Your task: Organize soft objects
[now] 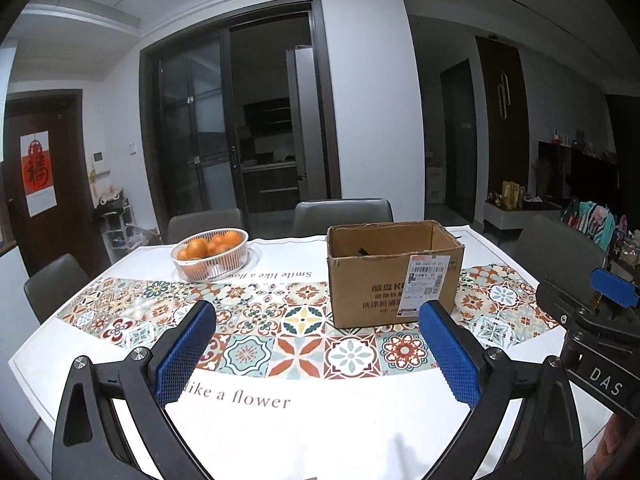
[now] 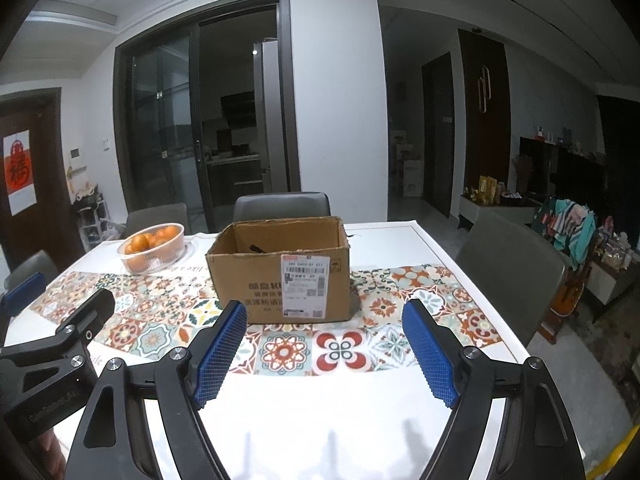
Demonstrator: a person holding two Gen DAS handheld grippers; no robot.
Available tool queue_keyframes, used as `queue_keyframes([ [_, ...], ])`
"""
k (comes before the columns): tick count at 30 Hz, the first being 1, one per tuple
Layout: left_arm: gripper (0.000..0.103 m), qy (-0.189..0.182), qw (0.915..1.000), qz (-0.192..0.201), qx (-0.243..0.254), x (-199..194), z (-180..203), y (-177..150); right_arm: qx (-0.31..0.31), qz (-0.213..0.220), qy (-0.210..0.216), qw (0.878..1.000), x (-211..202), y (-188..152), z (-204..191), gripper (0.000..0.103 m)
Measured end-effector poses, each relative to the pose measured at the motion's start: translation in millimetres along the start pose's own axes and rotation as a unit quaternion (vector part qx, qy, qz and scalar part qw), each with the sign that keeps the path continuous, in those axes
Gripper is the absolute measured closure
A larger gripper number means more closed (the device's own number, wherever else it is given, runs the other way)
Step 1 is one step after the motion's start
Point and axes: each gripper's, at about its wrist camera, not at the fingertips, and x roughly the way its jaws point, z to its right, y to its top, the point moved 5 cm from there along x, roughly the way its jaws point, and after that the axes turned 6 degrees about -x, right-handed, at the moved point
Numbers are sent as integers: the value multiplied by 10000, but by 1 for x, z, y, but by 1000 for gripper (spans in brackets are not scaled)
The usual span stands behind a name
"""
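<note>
One open brown corrugated cardboard box [image 1: 394, 274], rectangular, on the tile-patterned tablecloth [image 1: 304, 344]. Left of it, one ribbed clear plastic basket [image 1: 210, 256] of oranges. Left gripper [image 1: 320, 352] and right gripper [image 2: 324, 350] both spread, empty.

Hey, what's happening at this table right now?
A person holds two handheld grippers over a table covered by a patterned cloth. The left gripper and the right gripper are both open and empty, aimed toward an open cardboard box in the middle. A basket of oranges sits to the box's left. Something dark lies inside the box, too hidden to identify. Nothing is being held or touched yet.
</note>
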Motion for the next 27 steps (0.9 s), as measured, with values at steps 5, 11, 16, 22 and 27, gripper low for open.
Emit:
queue_keyframes([
  [5,0,-8,10000,-34,-50,-9,-1,-7,15,-5,63,10000,-10,-8,-3,22],
  [11,0,-13,10000,11,-34,-18,0,-9,20,9,18,10000,-20,-12,-4,22],
  [16,0,-5,10000,69,-40,-23,-1,-8,77,24,18,10000,-25,-13,-4,22],
  [22,0,-14,9999,120,-59,-27,-2,-8,72,70,5,9999,-29,-13,-5,22],
  [27,0,-20,9999,127,-67,-27,-3,-8,66,90,-4,9999,-32,-13,-5,22],
])
